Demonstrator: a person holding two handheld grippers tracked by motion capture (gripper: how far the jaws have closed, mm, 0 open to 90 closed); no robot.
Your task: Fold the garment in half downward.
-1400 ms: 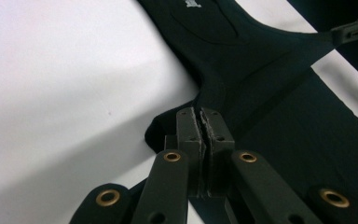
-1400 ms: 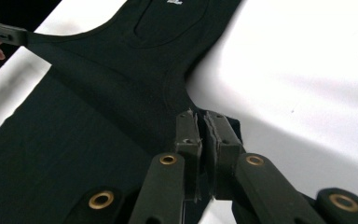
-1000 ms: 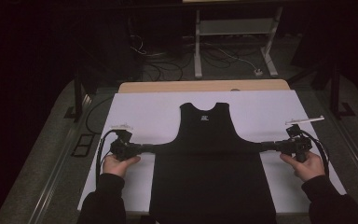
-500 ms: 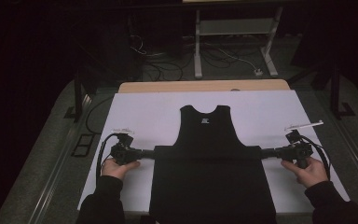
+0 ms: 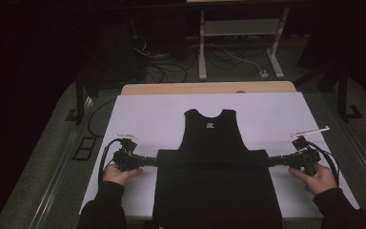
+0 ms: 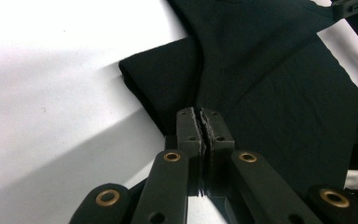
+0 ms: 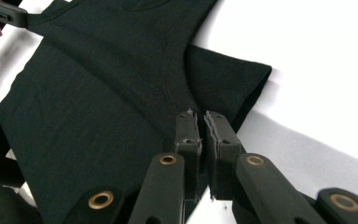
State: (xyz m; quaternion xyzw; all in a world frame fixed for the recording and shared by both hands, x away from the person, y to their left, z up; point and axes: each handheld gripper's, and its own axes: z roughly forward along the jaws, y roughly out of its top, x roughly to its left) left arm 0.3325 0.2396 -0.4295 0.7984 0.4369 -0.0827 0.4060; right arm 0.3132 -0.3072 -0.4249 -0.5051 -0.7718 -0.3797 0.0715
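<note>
A black T-shirt (image 5: 214, 143) lies flat on the white table cover (image 5: 147, 119), collar at the far side, hem hanging over the near edge. My left gripper (image 5: 155, 161) is shut on the shirt's left side; in the left gripper view its jaws (image 6: 200, 112) pinch the fabric (image 6: 270, 84) at the seam where the sleeve (image 6: 163, 79) meets the body. My right gripper (image 5: 271, 161) is shut on the opposite side, its jaws (image 7: 196, 114) clamped on the cloth (image 7: 98, 84) at the other sleeve seam (image 7: 228, 84). Both sleeves lie tucked under the body.
A wooden table edge (image 5: 209, 88) shows beyond the white cover. Behind it stand a metal frame (image 5: 238, 43) and loose cables (image 5: 171, 62) on the dark floor. Bare white cover lies on both sides of the shirt. Each hand grips its tool near the cover's side edges.
The shirt has slid a little toward the near edge, and the right hand has come slightly back with it. The left hand has barely moved. Both grips are unchanged.
</note>
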